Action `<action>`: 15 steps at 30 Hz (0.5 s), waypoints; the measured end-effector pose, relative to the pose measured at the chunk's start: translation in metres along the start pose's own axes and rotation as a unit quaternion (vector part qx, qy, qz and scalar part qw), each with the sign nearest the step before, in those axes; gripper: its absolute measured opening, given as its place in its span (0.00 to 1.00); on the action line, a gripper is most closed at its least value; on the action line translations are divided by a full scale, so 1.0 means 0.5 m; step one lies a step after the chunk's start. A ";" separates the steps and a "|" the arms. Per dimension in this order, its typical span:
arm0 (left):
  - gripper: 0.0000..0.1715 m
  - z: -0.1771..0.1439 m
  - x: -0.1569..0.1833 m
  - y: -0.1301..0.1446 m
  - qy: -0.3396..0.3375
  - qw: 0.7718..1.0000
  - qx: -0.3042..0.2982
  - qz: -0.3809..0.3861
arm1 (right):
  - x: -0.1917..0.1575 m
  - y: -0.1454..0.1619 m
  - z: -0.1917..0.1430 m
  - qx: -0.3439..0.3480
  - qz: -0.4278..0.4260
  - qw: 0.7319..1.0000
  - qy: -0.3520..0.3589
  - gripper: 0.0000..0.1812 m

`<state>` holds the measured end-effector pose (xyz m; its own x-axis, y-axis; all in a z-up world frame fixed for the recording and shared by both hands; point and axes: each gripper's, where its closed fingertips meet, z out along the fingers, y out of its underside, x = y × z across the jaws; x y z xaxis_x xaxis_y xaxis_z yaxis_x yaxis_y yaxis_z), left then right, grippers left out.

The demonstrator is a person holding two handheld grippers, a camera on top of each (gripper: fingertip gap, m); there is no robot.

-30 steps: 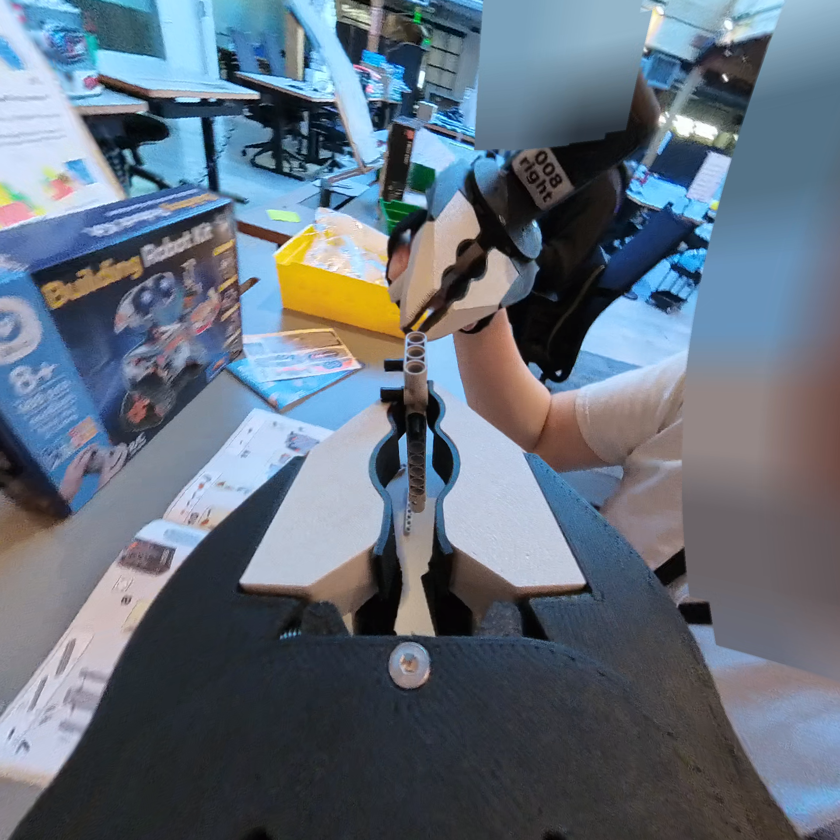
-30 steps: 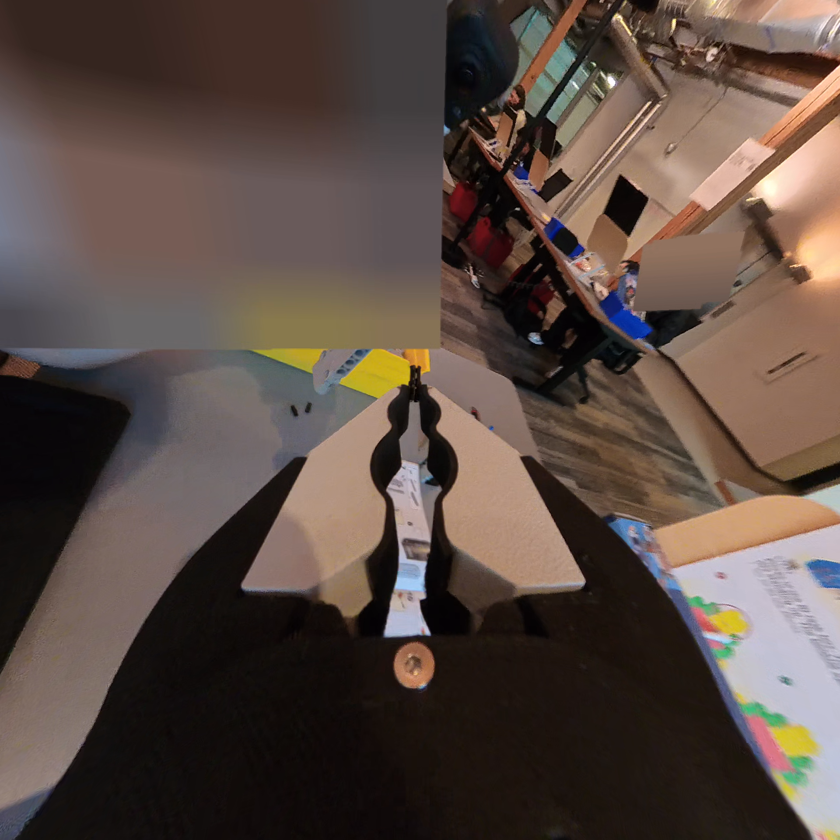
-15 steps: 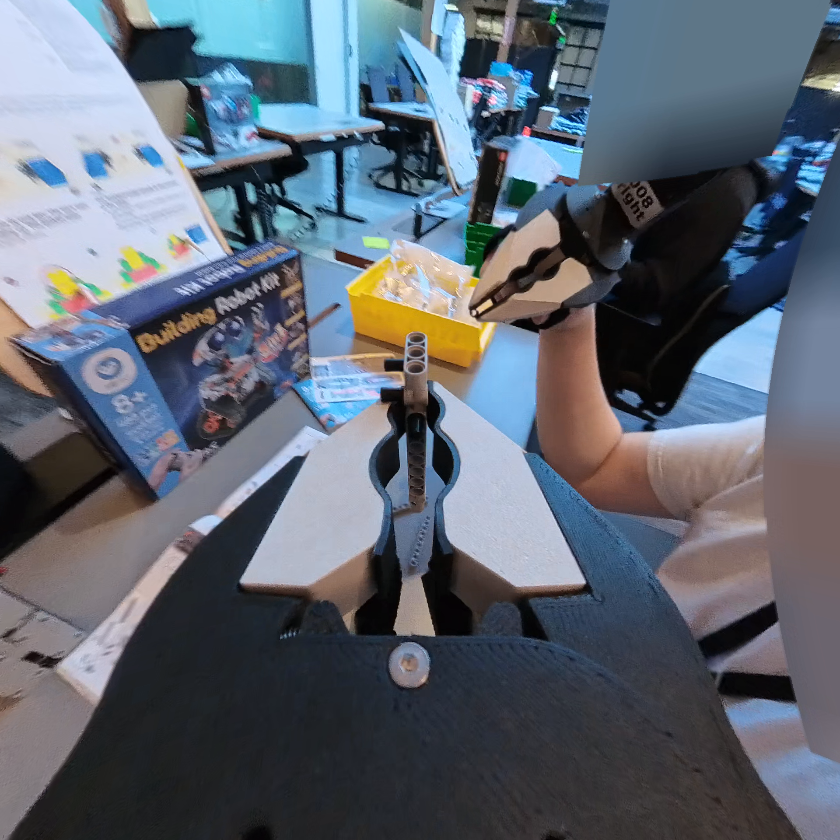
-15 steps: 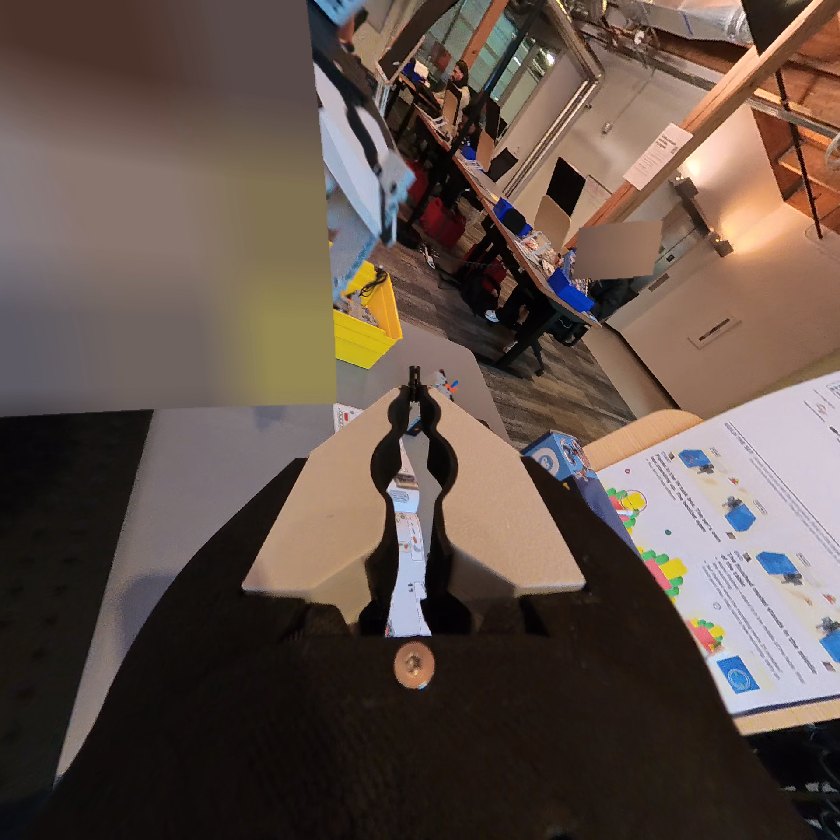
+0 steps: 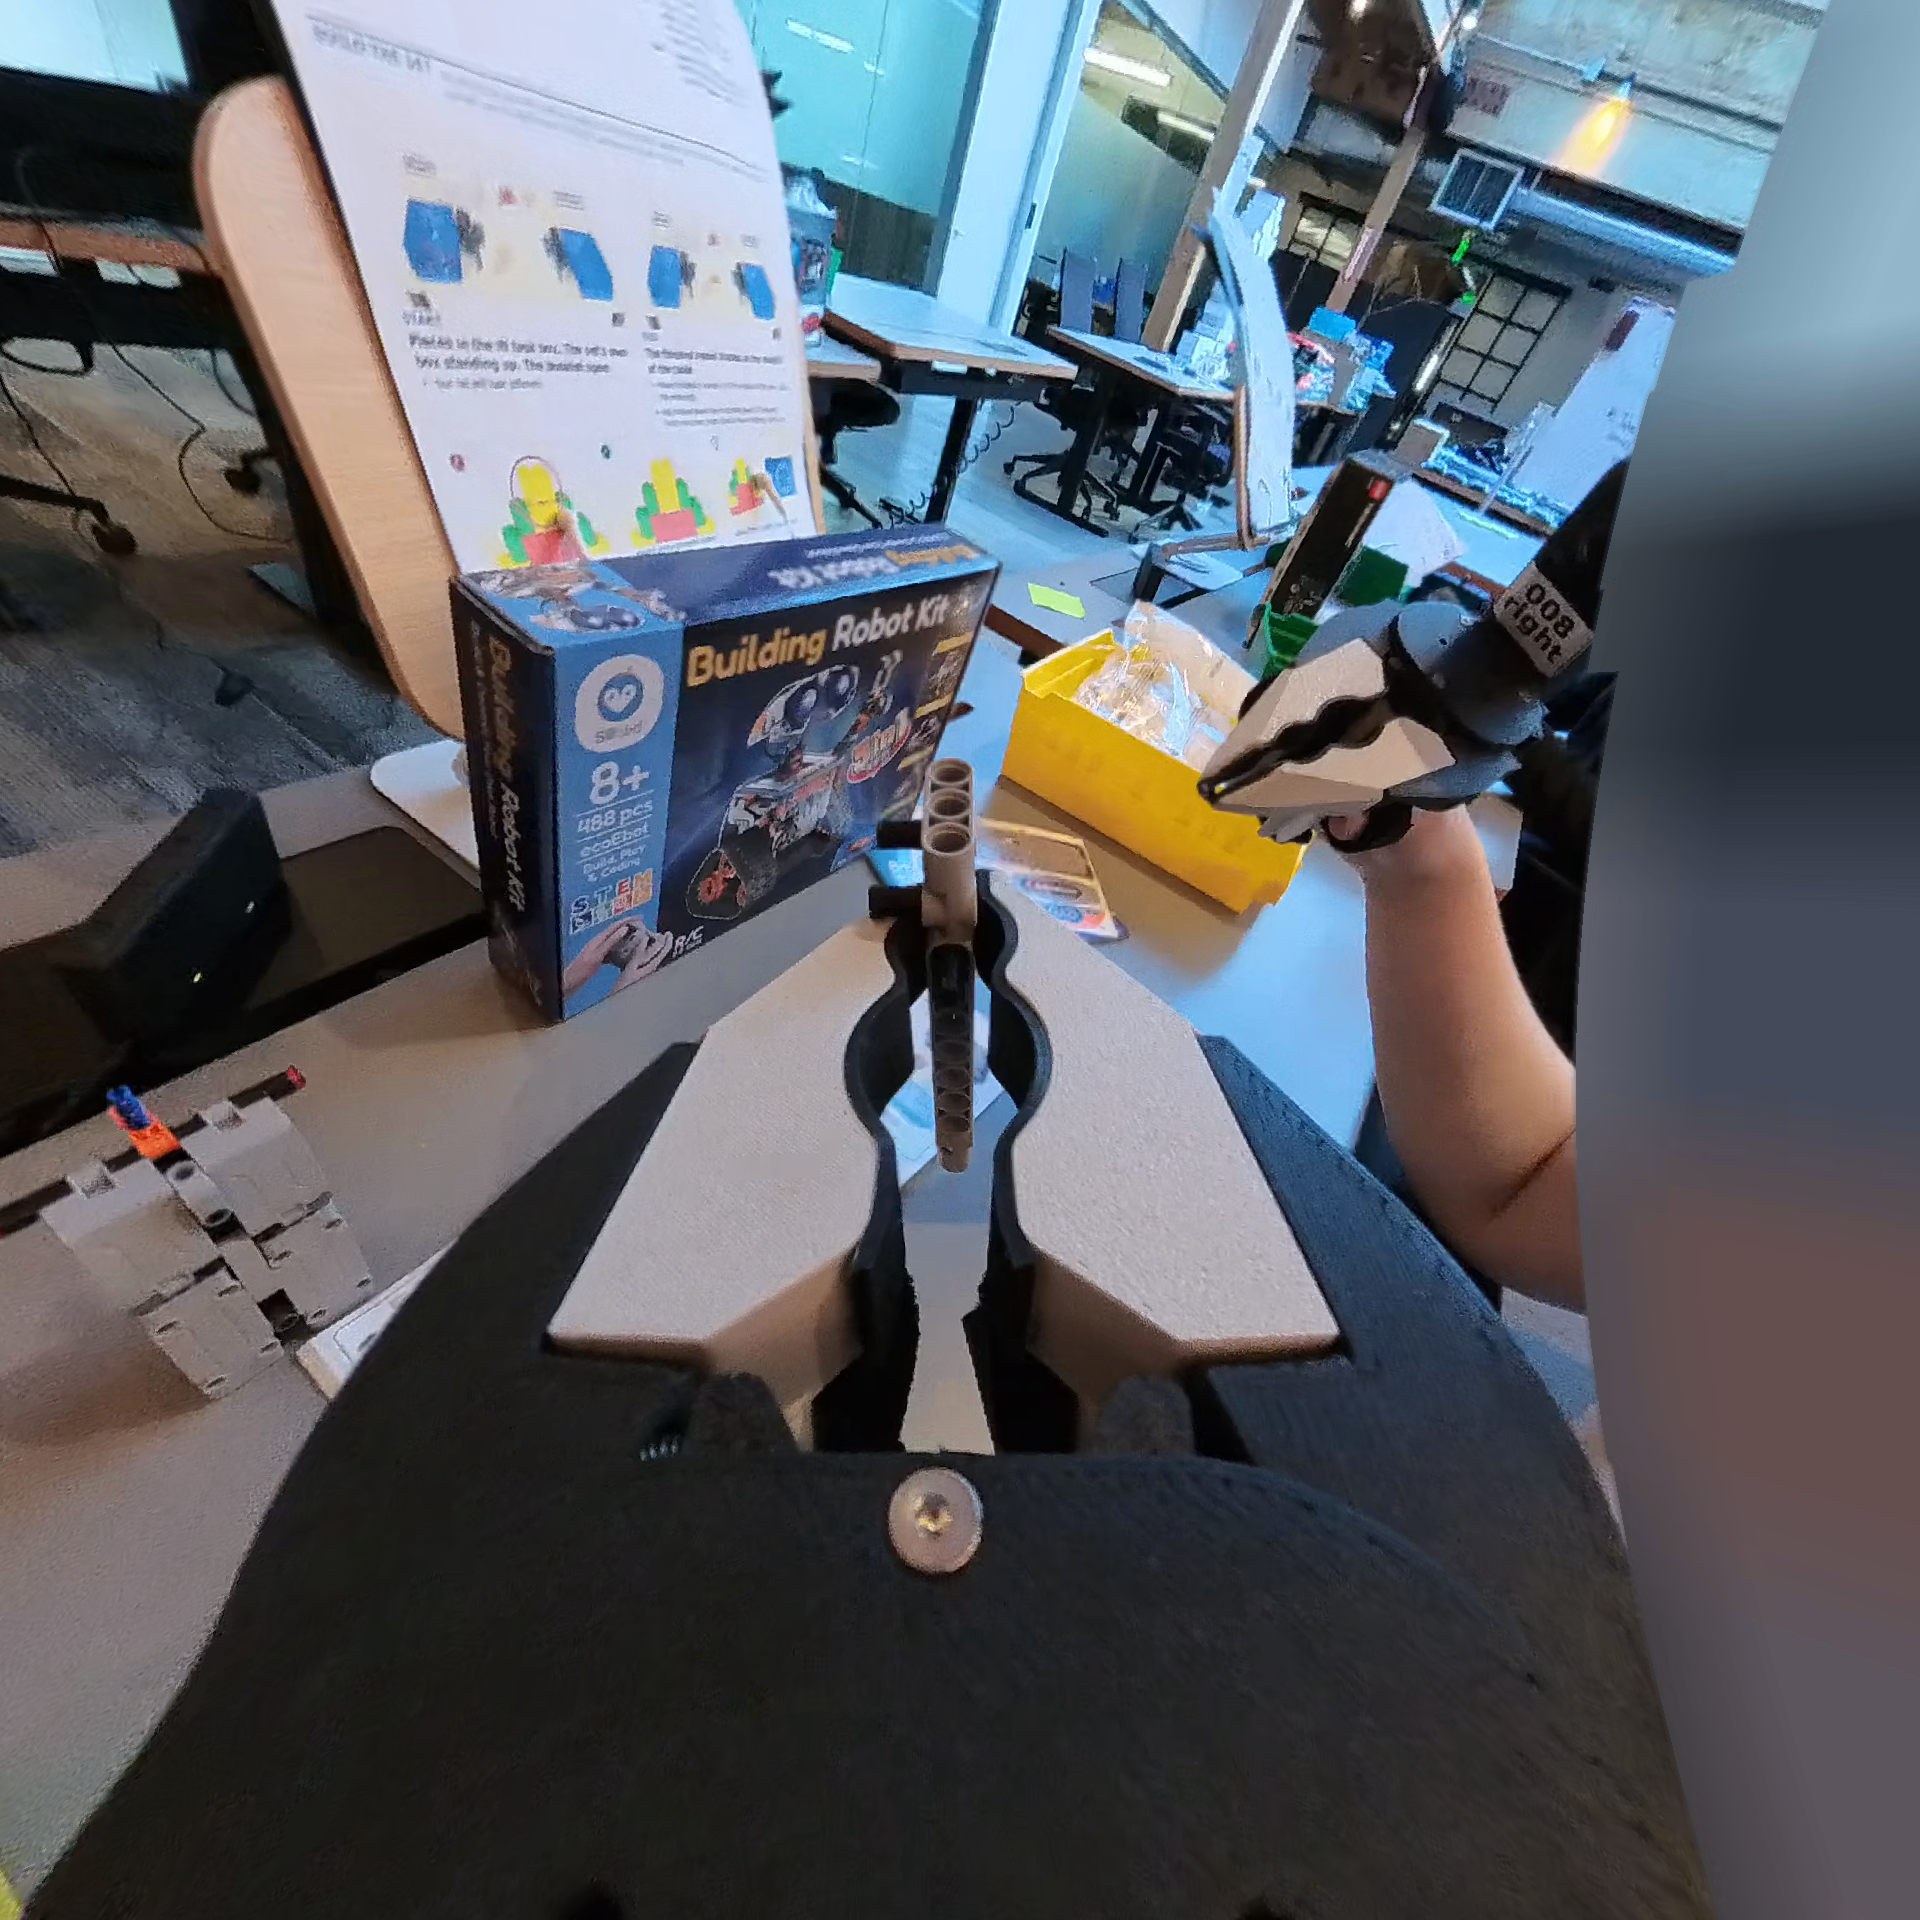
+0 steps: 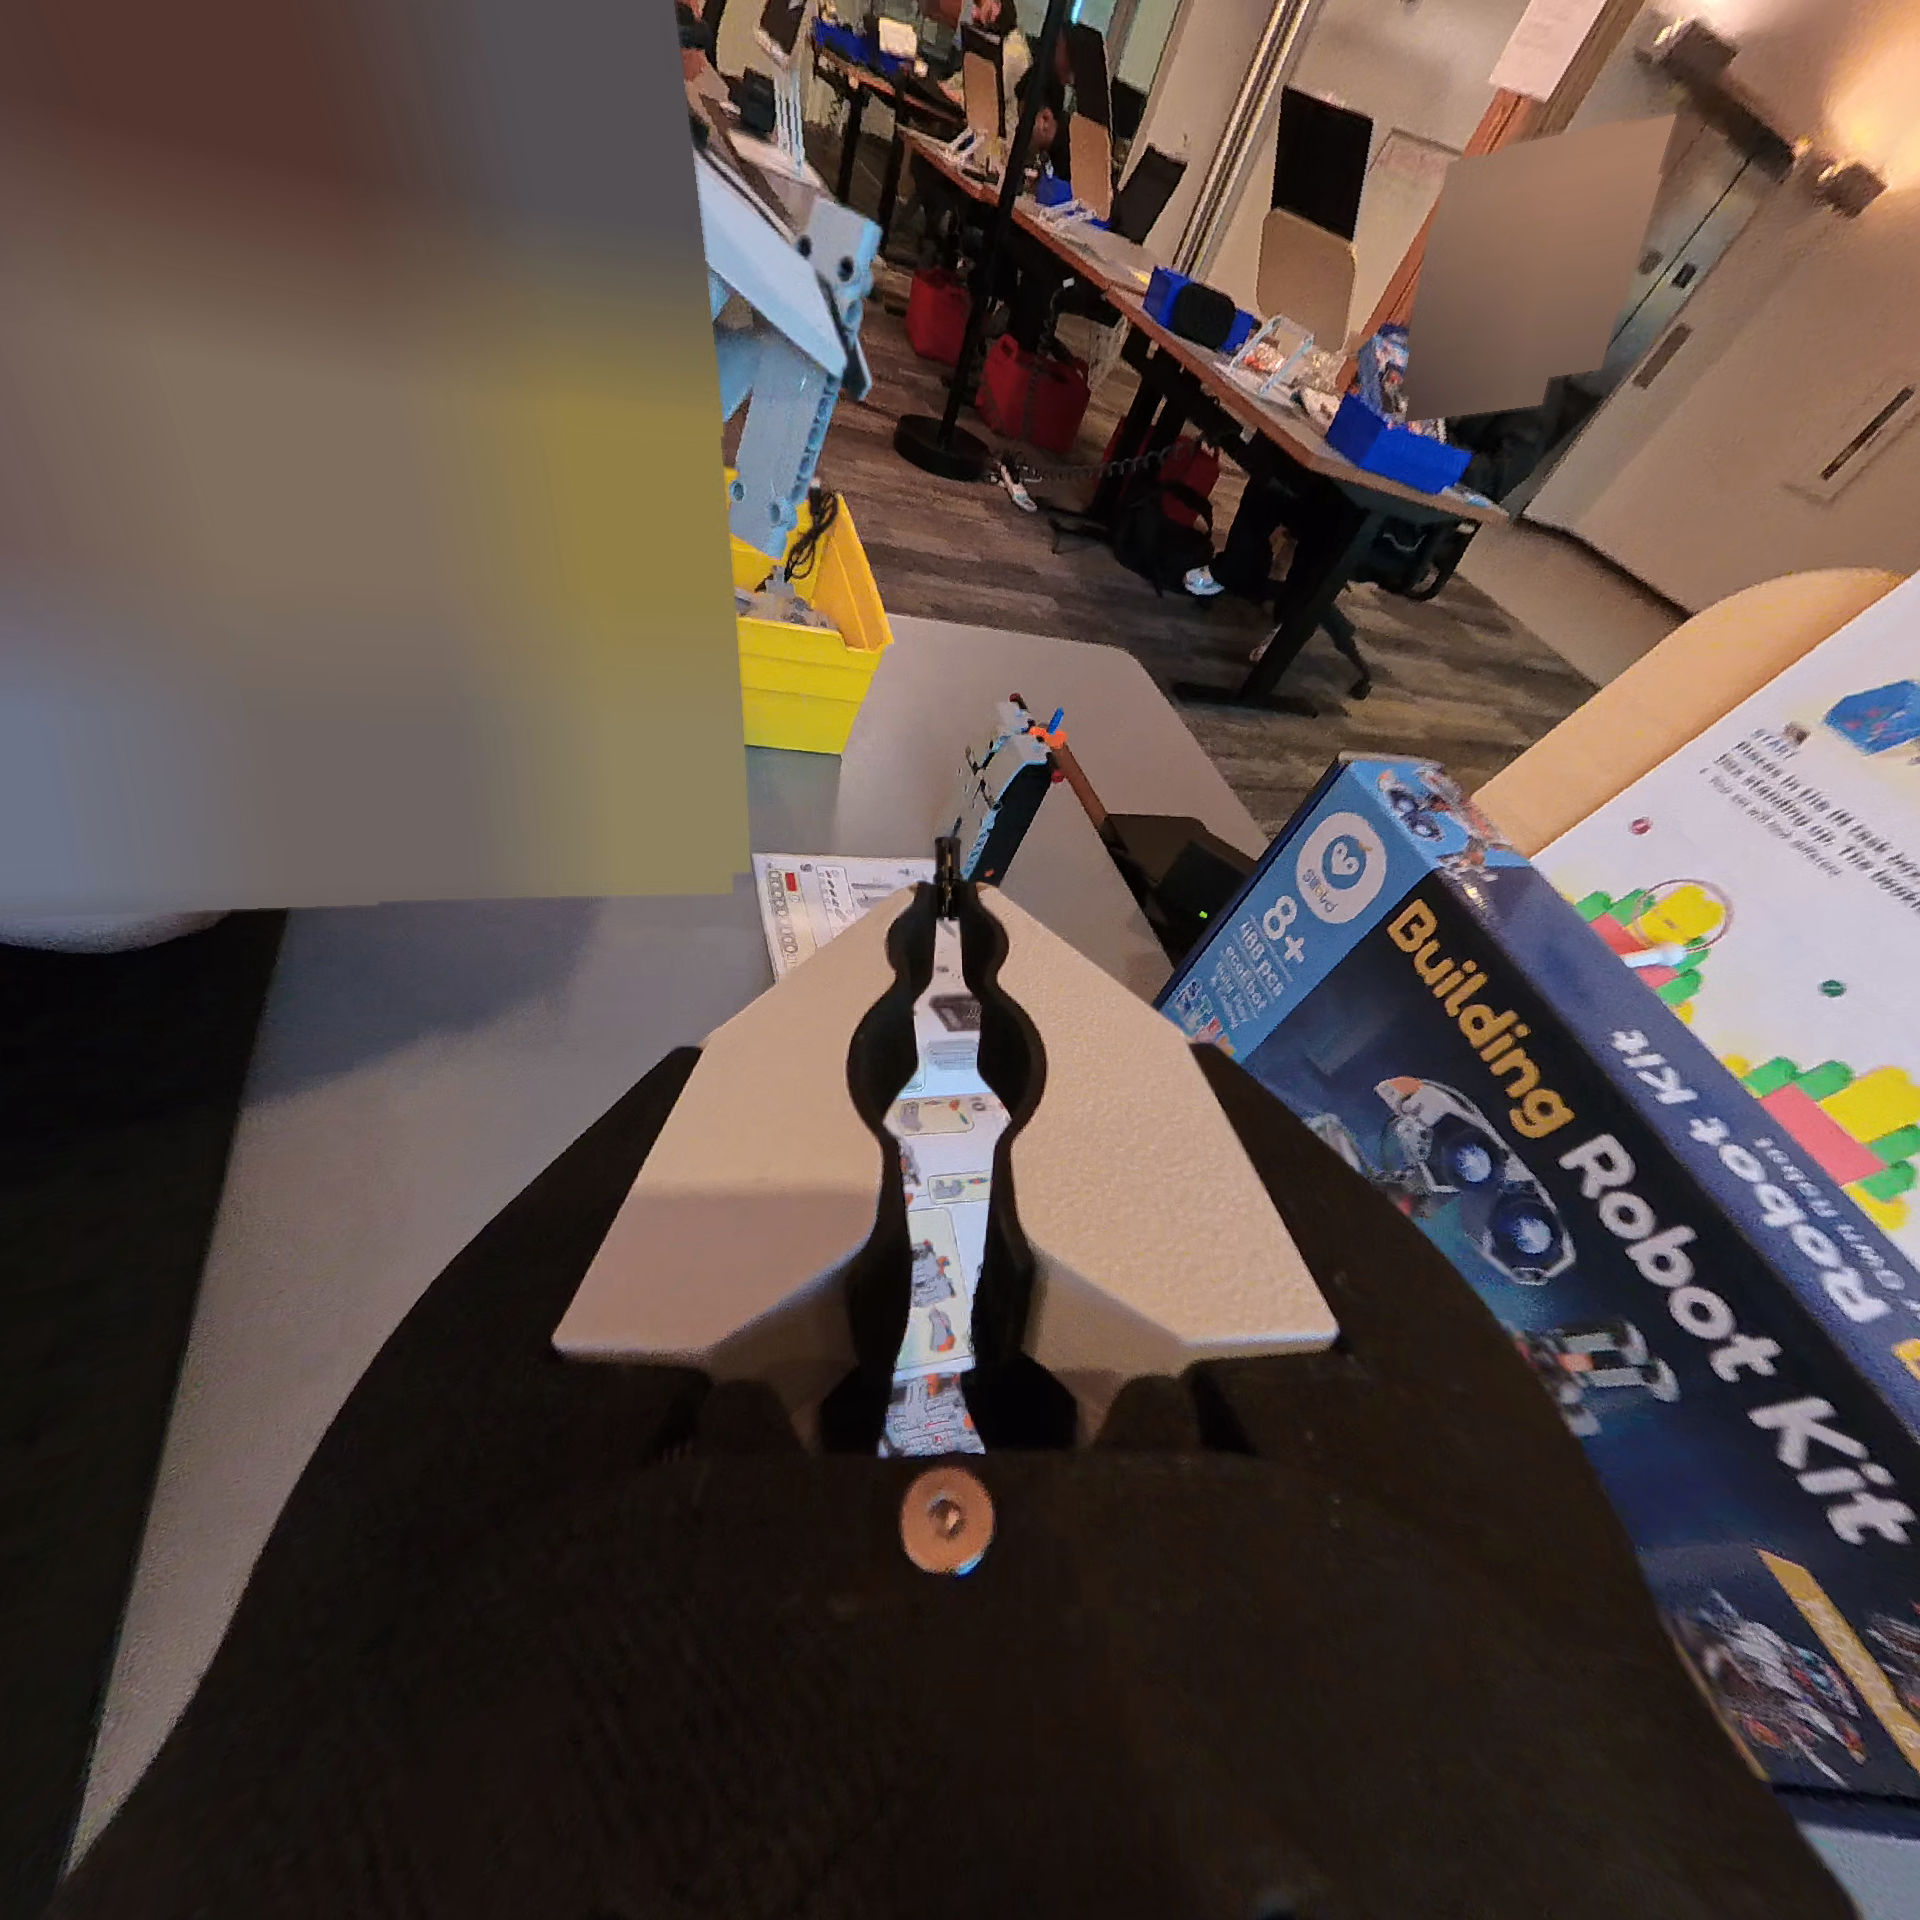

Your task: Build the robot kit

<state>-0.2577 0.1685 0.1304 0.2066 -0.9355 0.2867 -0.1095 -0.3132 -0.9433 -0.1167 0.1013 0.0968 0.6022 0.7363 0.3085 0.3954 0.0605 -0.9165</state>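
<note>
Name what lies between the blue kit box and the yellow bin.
In the left wrist view, a glossy leaflet lies flat on the grey table between the blue box and the yellow bin.

Open-plan workshop: rows of desks (image 5: 1122, 364), parts bins (image 6: 1392, 442).

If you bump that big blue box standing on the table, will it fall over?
Probably, yes. The blue box stands upright on a narrow edge, tall and thin, so a push on its broad face would likely tip it. It looks like cardboard, so it should slide easily on the smooth grey table.
</note>
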 end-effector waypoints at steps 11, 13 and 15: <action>0.03 0.031 -0.020 0.022 0.005 0.999 -0.030 -0.009 | -0.001 0.075 0.061 -0.056 0.021 0.998 -0.029 0.02; 0.03 0.031 -0.017 0.022 0.005 0.999 -0.032 -0.005 | -0.006 0.076 0.062 -0.062 0.016 0.997 -0.031 0.02; 0.03 0.033 -0.014 0.022 0.004 0.999 -0.034 -0.003 | -0.011 0.072 0.062 -0.062 0.012 0.997 -0.034 0.02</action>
<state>-0.2442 0.1741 0.1152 0.2004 -0.9348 0.2932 -0.1736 -0.3284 -0.9284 -0.1272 0.1204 0.0542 0.5664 0.7806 0.2643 0.4664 -0.0392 -0.8837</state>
